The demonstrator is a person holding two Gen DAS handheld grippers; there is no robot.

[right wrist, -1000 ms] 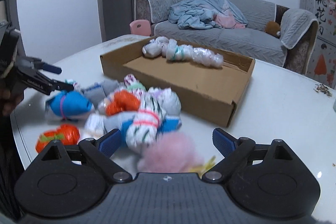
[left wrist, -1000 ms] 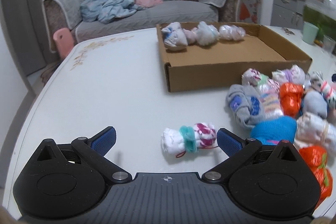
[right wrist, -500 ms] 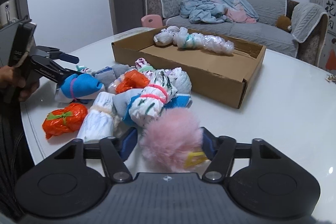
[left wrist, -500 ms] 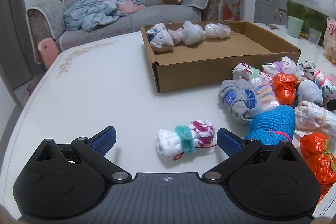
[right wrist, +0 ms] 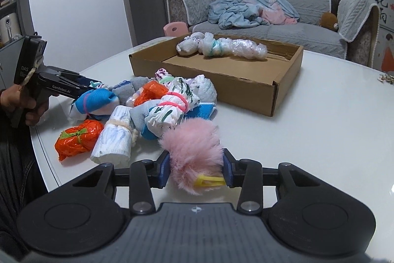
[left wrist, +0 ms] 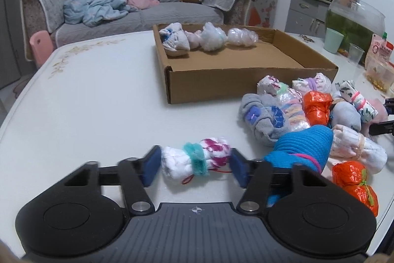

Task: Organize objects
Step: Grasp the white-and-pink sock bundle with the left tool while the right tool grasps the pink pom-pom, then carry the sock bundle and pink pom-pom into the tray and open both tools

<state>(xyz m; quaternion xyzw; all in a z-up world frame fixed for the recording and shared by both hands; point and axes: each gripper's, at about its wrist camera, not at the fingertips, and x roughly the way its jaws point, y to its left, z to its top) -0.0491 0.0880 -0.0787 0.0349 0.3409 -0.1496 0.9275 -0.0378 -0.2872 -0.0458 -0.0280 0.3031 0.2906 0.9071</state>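
A white sock bundle with a teal band [left wrist: 194, 162] lies crosswise on the white table. My left gripper [left wrist: 195, 169] is closing on it, and its blue pads touch both ends. In the right wrist view that gripper [right wrist: 83, 86] shows at the left, held by a hand [right wrist: 32, 110]. My right gripper [right wrist: 196, 170] is closing too, its pads pressed into a pink fluffy ball [right wrist: 192, 152] with a yellow tag. A pile of tied bundles [right wrist: 170, 102] lies between the two grippers. Behind it, the shallow cardboard box [left wrist: 221, 88] holds a row of wrapped bundles [left wrist: 209, 38] along its far wall.
Orange bundles [left wrist: 354, 184] and a blue one [left wrist: 305, 144] lie close to the right of my left gripper. Cups [left wrist: 332, 41], a glass tank and a snack bag stand at the table's far right. A grey sofa [right wrist: 270, 28] and a pink chair [left wrist: 40, 43] stand beyond the table.
Both pairs of jaws came in from wide open. The left pads now touch the teal-banded bundle. The right gripper edged forward and closed on the pink fluffy ball.
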